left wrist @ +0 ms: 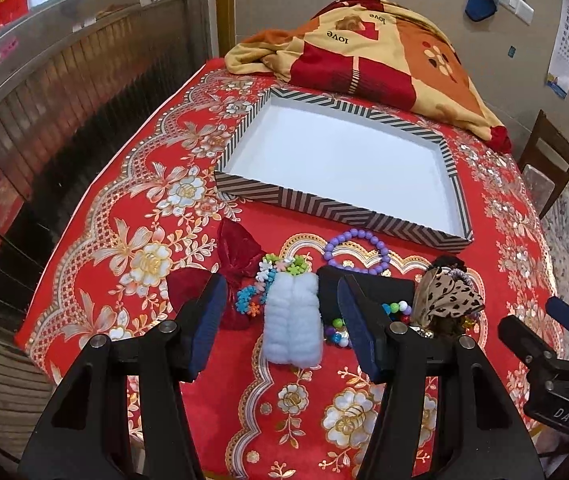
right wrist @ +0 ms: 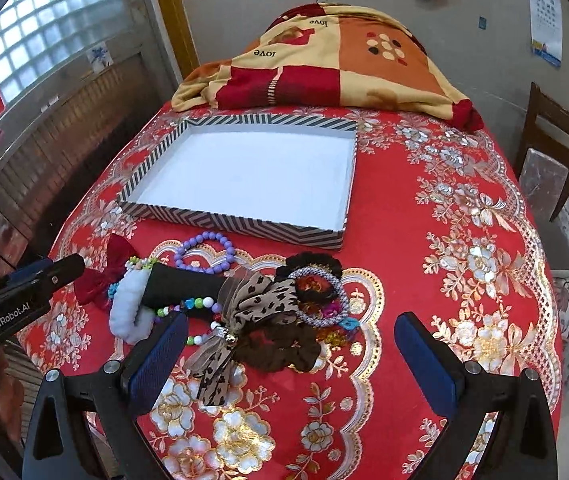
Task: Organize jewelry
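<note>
A striped box tray (left wrist: 326,206) (right wrist: 220,224) with a white, bare floor lies on the red floral tablecloth. In front of it lies a pile of jewelry: a purple bead bracelet (left wrist: 358,251) (right wrist: 204,254), a white fluffy scrunchie (left wrist: 293,320) (right wrist: 128,304), a red velvet bow (left wrist: 240,268) (right wrist: 102,272), a black band (left wrist: 368,286) (right wrist: 188,284), a leopard bow (left wrist: 446,294) (right wrist: 256,300), a brown scrunchie (right wrist: 284,346) and a grey beaded ring (right wrist: 318,300). My left gripper (left wrist: 280,320) is open, astride the white scrunchie. My right gripper (right wrist: 290,350) is open over the brown scrunchie.
A folded patchwork blanket (left wrist: 372,44) (right wrist: 324,68) lies behind the tray at the table's far end. A wooden chair (right wrist: 552,148) stands at the right. A slatted cabinet (left wrist: 44,120) runs along the left side.
</note>
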Demonstrator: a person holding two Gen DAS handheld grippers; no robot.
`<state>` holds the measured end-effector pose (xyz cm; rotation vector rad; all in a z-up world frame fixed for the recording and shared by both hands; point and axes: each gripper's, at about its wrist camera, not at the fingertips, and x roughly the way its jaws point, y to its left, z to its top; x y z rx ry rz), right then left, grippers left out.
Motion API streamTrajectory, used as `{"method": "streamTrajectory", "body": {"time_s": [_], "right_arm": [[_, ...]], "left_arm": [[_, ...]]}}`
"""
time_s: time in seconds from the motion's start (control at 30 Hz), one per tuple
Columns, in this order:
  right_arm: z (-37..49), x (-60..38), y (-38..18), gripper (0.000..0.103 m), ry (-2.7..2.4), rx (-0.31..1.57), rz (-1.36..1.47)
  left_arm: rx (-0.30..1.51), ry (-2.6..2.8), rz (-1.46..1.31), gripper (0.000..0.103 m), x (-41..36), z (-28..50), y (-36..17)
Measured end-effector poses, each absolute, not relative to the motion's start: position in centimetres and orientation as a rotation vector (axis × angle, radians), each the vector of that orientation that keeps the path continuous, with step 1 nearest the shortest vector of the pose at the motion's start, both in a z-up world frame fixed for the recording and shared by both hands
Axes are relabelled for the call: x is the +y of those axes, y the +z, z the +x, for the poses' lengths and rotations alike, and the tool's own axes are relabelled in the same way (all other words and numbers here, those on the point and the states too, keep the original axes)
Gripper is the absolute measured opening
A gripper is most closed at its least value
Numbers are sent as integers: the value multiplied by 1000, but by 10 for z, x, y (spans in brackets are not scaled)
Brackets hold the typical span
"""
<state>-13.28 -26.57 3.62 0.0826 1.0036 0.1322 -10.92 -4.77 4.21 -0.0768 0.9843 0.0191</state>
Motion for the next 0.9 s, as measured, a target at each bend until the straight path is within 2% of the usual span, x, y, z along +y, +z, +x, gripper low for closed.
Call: {"method": "streamTrajectory", "body": {"time_s": [0.9], "right_arm": [[-139, -252, 42, 103, 117, 995, 35]], "left_arm": [[973, 38, -101, 57, -43, -119, 42]]}}
